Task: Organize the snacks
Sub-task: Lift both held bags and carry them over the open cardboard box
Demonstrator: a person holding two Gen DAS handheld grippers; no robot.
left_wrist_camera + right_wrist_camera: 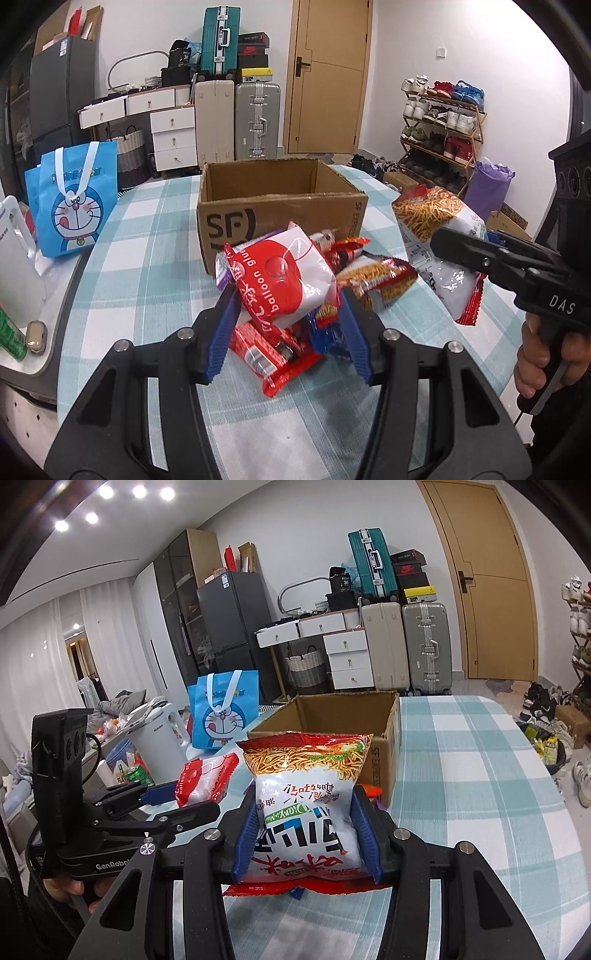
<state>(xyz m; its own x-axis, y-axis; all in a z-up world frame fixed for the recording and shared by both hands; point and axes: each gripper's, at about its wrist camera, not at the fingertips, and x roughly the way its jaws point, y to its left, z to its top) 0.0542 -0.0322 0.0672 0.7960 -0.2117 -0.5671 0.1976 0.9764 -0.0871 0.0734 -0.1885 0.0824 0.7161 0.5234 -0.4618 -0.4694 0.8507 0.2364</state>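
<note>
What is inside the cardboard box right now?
The cardboard box stands open. Only bare inner walls show in both views; no snack is visible inside. Its floor is hidden by the near wall and by the noodle snack bag.

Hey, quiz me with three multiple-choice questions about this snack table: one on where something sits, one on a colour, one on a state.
1. Where is the cartoon tote bag relative to the cardboard box in the left wrist view?
A left
B inside
C on top

2. What colour are the gripper pads?
A yellow
B blue
C green

3. How is the box?
A taped shut
B crushed flat
C open on top

Answers: 1 A, it stands at the table's left edge; 2 B, blue ribbed pads clamp the noodle snack bag; 3 C, its inside walls show.
</note>
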